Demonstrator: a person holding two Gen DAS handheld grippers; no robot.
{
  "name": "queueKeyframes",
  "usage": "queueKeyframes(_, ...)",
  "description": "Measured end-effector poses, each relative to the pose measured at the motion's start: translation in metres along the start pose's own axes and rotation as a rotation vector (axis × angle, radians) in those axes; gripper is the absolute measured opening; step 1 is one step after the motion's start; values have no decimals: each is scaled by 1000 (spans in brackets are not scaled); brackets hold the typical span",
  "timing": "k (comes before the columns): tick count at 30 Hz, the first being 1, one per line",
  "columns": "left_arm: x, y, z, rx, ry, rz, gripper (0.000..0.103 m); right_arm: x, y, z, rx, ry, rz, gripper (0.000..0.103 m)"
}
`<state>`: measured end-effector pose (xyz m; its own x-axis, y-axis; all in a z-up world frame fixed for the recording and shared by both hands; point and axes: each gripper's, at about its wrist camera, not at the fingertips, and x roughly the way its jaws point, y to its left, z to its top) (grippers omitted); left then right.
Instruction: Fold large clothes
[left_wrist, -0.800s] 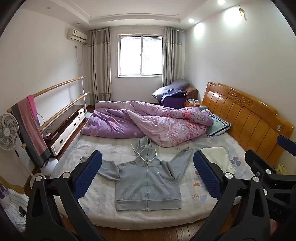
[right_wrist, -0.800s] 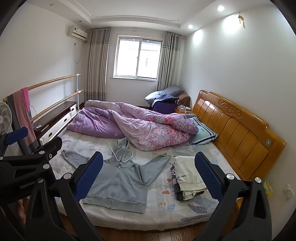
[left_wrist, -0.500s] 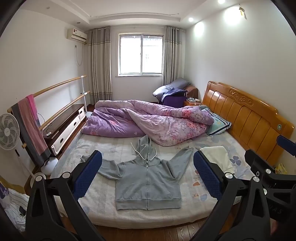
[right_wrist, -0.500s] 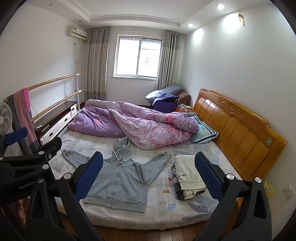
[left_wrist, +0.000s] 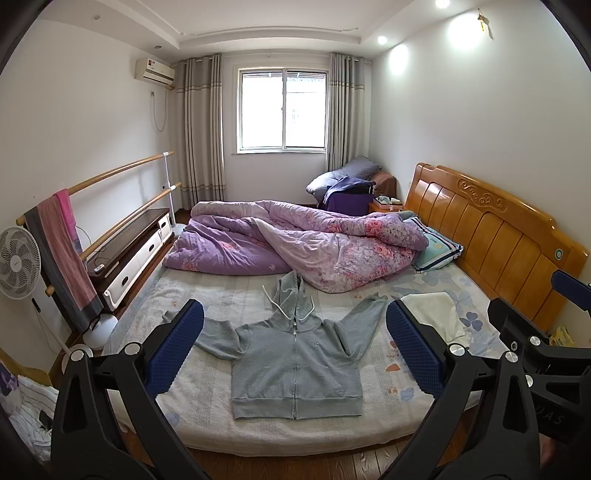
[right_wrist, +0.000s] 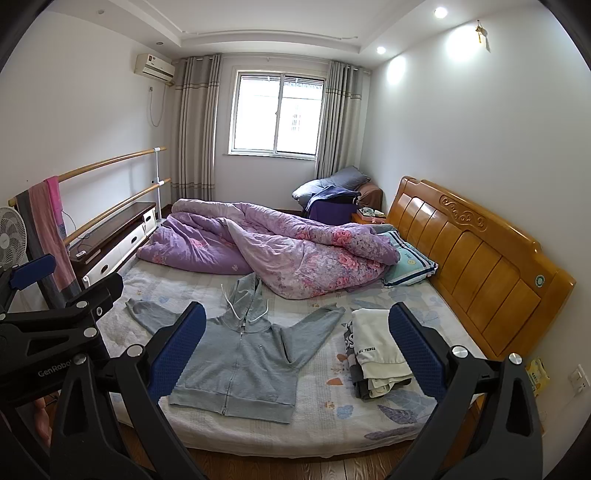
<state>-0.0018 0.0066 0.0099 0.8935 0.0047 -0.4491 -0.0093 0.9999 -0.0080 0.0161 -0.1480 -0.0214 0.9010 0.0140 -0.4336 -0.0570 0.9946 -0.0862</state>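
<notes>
Hoodie (left_wrist: 295, 365) flat below both spread grippers

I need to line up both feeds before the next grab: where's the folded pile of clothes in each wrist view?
Left wrist: folded pile at right of centre, partly hidden behind the left claw's right finger, just right of the hoodie.
Right wrist: folded pile right of centre, in plain view between the hoodie and the right finger.
Shared landmark: the wooden headboard, just beyond the pile in both.
</notes>
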Motion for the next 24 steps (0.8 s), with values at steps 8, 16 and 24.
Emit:
queueKeyframes(8, 0, 0, -2, 1, 3, 2, 99, 5, -2, -3, 2, 5, -2, 96)
queueKeyframes(16, 1, -2, -4, 3, 8, 8, 99, 5, -4, -4, 4, 8, -1, 96)
queueKeyframes(24, 6, -10, -10, 6, 20, 13, 99, 7, -8, -6, 11, 20, 1, 96)
